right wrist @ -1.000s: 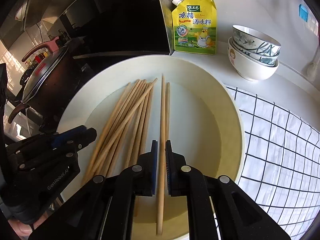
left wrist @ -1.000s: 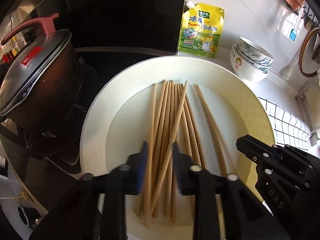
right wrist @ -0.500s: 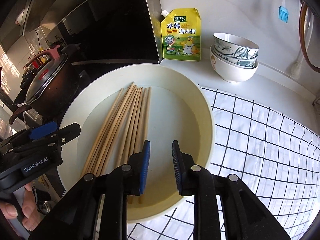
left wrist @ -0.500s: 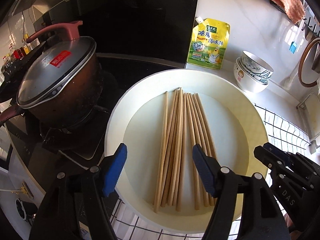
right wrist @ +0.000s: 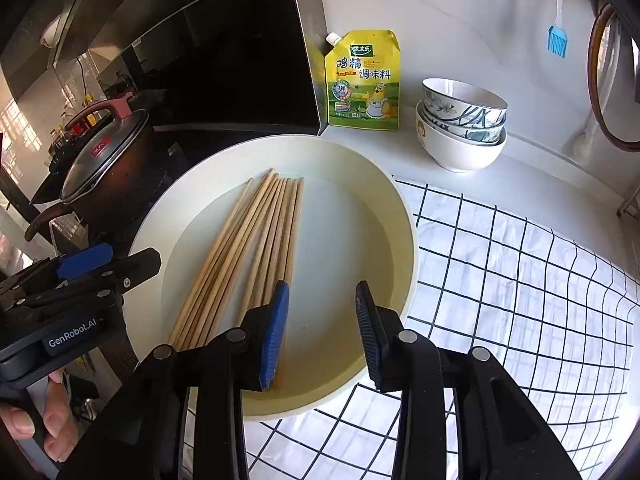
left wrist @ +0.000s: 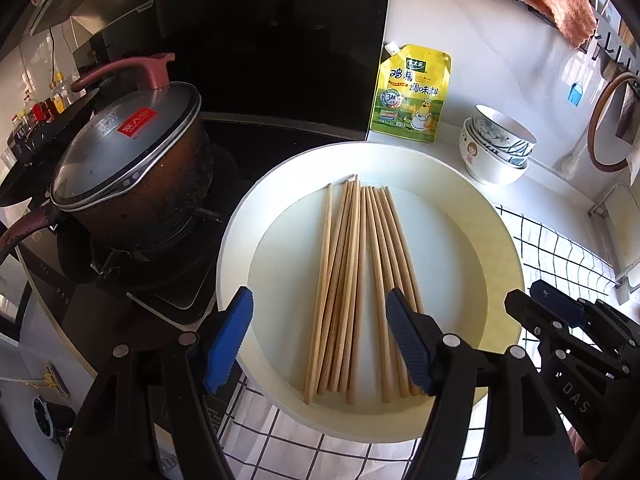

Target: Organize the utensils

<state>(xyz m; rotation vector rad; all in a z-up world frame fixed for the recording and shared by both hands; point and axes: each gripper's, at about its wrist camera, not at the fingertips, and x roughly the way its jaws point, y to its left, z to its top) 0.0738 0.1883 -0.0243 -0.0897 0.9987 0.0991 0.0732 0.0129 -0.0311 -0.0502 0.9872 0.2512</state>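
Several wooden chopsticks (left wrist: 356, 280) lie side by side in a large cream plate (left wrist: 496, 248). They also show in the right wrist view (right wrist: 256, 248), left of the plate's (right wrist: 400, 216) middle. My left gripper (left wrist: 320, 340) is open and empty, held above the chopsticks' near ends. My right gripper (right wrist: 320, 332) is open and empty over the plate's near part, just right of the chopsticks. Each gripper shows in the other's view, the right one (left wrist: 568, 320) beside the plate's right rim, the left one (right wrist: 92, 276) by its left rim.
A lidded pot (left wrist: 128, 168) sits on the stove left of the plate. A yellow seasoning pouch (left wrist: 412, 92) and stacked bowls (left wrist: 496, 148) stand behind it against the wall. A checked cloth (right wrist: 520, 280) covers the counter to the right.
Both grippers opened, let go of the chopsticks and drew back and up. The chopsticks now lie gathered in one neat parallel bundle.
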